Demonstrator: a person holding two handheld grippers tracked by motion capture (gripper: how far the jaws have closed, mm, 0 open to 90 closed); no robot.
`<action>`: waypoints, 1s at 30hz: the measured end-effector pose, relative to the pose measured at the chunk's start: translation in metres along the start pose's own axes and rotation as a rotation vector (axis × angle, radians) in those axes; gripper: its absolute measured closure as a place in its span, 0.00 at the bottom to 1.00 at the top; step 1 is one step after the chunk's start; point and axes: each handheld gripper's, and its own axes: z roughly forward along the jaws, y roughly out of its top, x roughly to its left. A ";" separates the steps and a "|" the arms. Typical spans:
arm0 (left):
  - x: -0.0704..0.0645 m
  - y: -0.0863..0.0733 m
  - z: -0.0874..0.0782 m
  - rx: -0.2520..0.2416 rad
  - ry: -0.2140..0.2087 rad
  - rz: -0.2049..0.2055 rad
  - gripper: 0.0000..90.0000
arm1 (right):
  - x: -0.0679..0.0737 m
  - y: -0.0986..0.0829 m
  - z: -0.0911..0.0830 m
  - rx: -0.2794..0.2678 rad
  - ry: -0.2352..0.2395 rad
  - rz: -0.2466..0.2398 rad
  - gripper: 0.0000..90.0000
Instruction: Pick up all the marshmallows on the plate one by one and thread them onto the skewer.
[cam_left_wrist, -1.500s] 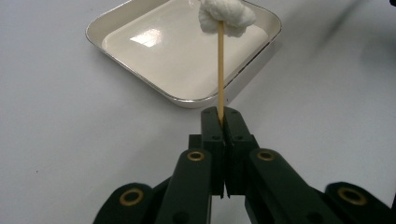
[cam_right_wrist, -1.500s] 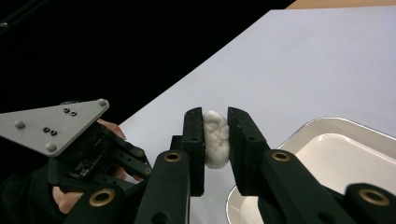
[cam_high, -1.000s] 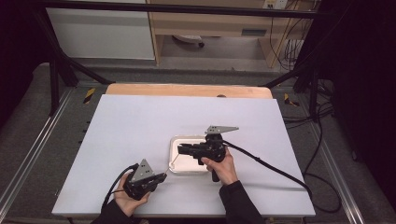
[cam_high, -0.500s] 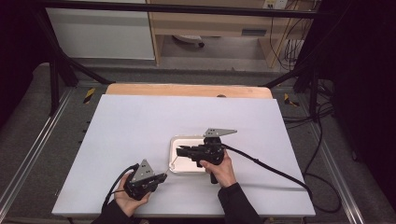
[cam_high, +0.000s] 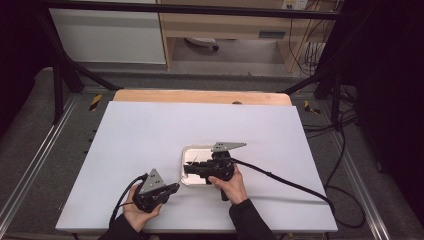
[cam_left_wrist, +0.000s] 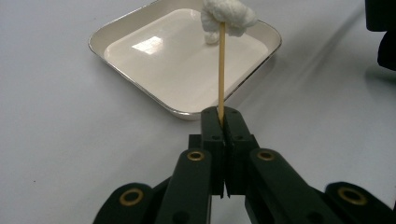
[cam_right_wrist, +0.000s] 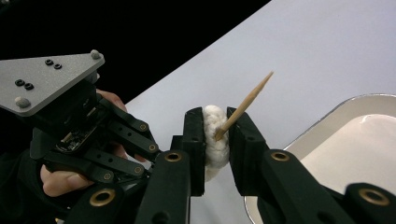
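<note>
Easily torn or knocked off the skewer (cam_left_wrist: 221, 65) if squeezed harder or tugged sideways: soft white lump (cam_right_wrist: 214, 140), clamped between right gripper (cam_right_wrist: 215, 135) fingers just above the tray (cam_high: 187, 152) rim. Left gripper (cam_left_wrist: 220, 122) fingers shut tight on the skewer's lower end, near side of tray, above the bench (cam_high: 150, 130).

A tray (cam_high: 192, 151) sat on the bench (cam_high: 150, 130), toward its near edge and a little right of centre. The right tool (cam_high: 187, 169) reached over the tray from the right, with its hand (cam_high: 231, 184) on the near side. The left tool (cam_high: 175, 188) lay near the tray's near-left corner. A skewer (cam_left_wrist: 221, 70) ran from the left tool up to a soft lump (cam_right_wrist: 214, 135), which sat between the right tool's jaws above the tray's rim.
</note>
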 end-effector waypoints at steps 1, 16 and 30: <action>0.000 0.000 0.001 0.007 0.004 -0.001 0.99 | 0.000 0.000 -0.001 -0.005 -0.004 -0.001 0.75; 0.009 -0.005 -0.003 0.005 0.011 -0.041 0.98 | -0.009 0.013 -0.038 0.006 -0.243 -0.146 0.17; 0.011 -0.006 -0.003 0.014 0.006 -0.046 0.98 | -0.042 -0.005 -0.034 0.174 -0.405 -0.190 0.26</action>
